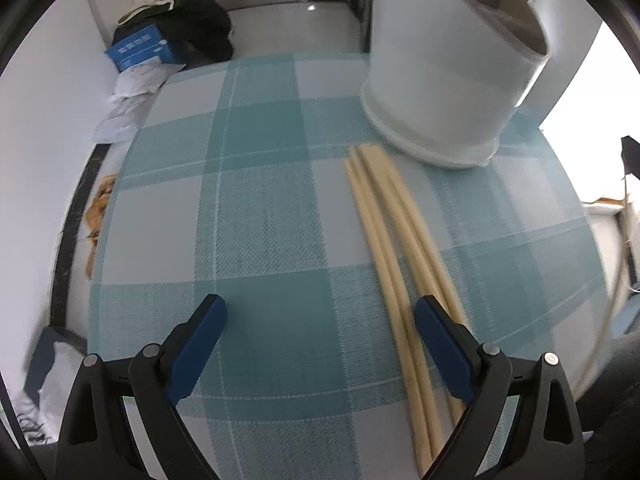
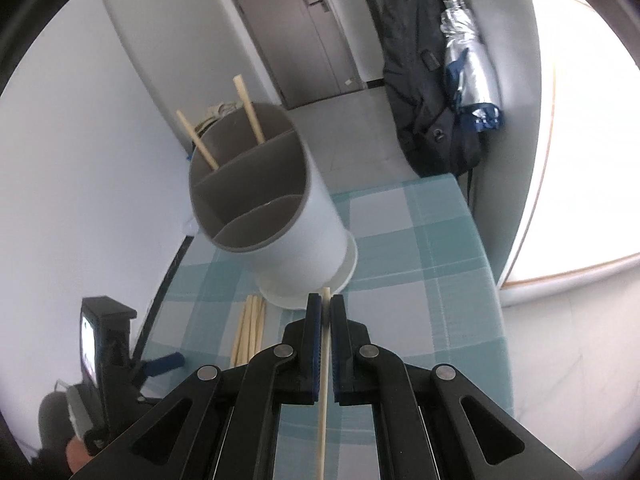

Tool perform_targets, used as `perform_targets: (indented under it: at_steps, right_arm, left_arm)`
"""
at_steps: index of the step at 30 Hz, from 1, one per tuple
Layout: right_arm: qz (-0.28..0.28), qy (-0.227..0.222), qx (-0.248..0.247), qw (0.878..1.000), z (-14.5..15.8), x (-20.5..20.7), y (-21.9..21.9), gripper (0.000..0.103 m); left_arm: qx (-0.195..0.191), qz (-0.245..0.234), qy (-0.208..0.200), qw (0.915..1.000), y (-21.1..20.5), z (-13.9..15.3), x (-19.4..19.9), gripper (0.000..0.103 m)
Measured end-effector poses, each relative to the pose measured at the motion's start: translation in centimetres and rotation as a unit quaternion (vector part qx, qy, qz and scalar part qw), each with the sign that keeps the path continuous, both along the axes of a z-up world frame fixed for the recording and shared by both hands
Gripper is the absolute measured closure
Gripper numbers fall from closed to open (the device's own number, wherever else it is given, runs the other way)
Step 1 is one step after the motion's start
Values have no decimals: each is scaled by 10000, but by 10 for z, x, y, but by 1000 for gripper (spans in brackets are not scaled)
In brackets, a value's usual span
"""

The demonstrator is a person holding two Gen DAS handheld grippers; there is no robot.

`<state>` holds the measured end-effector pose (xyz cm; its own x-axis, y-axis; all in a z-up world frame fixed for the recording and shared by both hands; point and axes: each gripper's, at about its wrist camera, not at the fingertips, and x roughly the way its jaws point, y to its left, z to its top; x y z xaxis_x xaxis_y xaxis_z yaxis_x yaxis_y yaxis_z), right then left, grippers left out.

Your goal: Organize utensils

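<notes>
Several pale wooden chopsticks (image 1: 394,248) lie in a bundle on the blue checked tablecloth (image 1: 256,208), in front of a white utensil holder (image 1: 444,80) with grey inner compartments. My left gripper (image 1: 320,312) is open and low over the cloth, its right finger resting over the chopsticks. My right gripper (image 2: 325,306) is shut on a single chopstick (image 2: 322,392) and holds it above the table, near the holder (image 2: 280,208). Two chopsticks (image 2: 224,124) stand in the holder's far compartment. The bundle also shows in the right wrist view (image 2: 250,330), next to the left gripper (image 2: 164,362).
A blue box (image 1: 140,48), a black bag (image 1: 200,24) and white plastic bags (image 1: 128,100) lie on the floor beyond the table's far left. A dark coat (image 2: 424,80) and a silver umbrella (image 2: 468,52) hang by the door. The wall runs along the table's left edge.
</notes>
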<state>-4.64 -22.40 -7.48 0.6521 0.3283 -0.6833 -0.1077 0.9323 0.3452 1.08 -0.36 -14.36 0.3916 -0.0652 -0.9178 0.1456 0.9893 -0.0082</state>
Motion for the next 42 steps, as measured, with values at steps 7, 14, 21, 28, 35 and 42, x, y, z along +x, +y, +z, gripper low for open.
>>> perform_targets:
  at_steps: [7,14,21,28,35,42]
  right_arm:
    - [-82,-81,213,9997,2,-3,-15,100]
    - [-133,-125,357,9992,3,-6,-23,100]
    - [-184,-45,341,9992,-2,-8,-26,100]
    - [-298,23,347,9989,-6,-8,-32,100]
    - [-302,38,519,9982,-6,-5,-35,100]
    - [-350,66,677,9971,-7,-1,-34,100]
  left_arm:
    - [-92,107,25,9999,5,4,-1,10]
    - [-109,306,87,9994,5,-1,6,10]
    - [-80,453,157,9988,7,-1,12,10]
    - [-17,507,219,9985,8,-1,16,10]
    - [118,528,302,9981,12,-4,27,10]
    - [433,280,173,9985,2,-4,52,11]
